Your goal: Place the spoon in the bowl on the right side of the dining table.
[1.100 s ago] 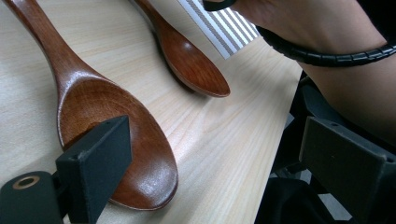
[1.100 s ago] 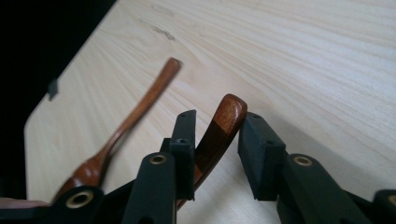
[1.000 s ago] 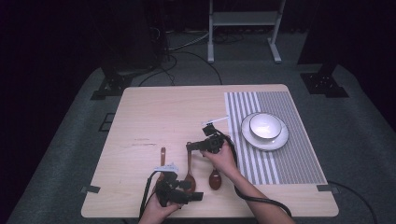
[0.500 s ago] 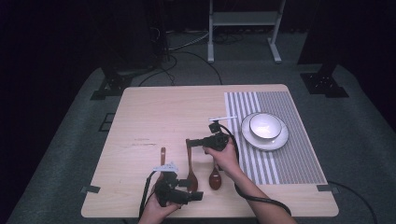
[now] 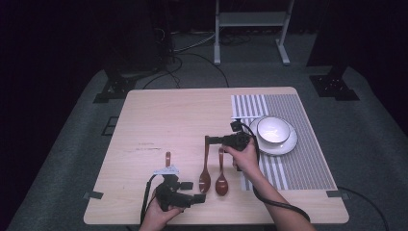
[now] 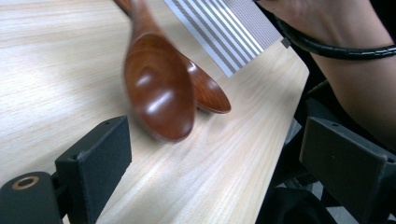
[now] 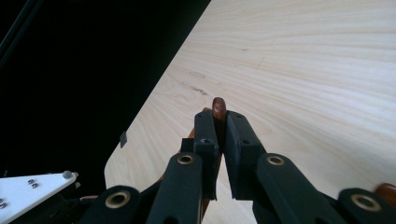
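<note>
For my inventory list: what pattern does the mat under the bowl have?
The mat has grey and white stripes, clearest in the high view.

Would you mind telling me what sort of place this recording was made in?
Probably a recording studio or lab set up as a dining spot: a light wooden table on grey carpet before dark drapes, a striped placemat bearing a white bowl, and metal stand legs with cables behind.

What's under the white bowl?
The white bowl sits on a white plate, which rests on the striped mat. The bowl covers the plate's centre; its inside looks empty in the high view.
</note>
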{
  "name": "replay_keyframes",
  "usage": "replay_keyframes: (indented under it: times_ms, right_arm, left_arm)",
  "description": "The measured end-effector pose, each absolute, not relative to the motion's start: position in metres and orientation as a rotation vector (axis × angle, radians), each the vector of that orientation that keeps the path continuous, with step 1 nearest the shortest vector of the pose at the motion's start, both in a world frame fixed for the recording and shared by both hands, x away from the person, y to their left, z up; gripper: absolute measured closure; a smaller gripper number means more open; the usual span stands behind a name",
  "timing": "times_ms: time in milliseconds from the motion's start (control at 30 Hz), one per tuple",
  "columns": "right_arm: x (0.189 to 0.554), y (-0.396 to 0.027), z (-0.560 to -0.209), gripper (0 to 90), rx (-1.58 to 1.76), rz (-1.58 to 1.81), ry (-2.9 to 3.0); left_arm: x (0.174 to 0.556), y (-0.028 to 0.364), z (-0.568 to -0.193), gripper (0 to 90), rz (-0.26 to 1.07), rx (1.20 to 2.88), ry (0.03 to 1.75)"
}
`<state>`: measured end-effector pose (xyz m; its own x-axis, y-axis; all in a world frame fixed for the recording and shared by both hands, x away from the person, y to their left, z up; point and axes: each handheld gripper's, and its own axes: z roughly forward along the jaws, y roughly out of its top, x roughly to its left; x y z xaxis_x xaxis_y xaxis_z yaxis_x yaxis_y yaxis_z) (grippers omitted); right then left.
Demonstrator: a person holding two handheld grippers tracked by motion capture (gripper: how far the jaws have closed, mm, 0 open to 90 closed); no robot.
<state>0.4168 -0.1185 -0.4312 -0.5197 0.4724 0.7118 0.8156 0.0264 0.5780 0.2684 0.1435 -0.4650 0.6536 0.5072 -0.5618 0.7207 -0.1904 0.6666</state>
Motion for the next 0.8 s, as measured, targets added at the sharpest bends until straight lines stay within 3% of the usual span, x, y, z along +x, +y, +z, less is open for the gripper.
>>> replay_keyframes:
  times_ms: [800]
  right_arm:
    - [0.421,-0.176,-0.404,83.5,-1.428,-1.564,-1.973]
  left_arm:
    - [0.269,0.147,-0.464,7.9,-0.233,1.85,0.995]
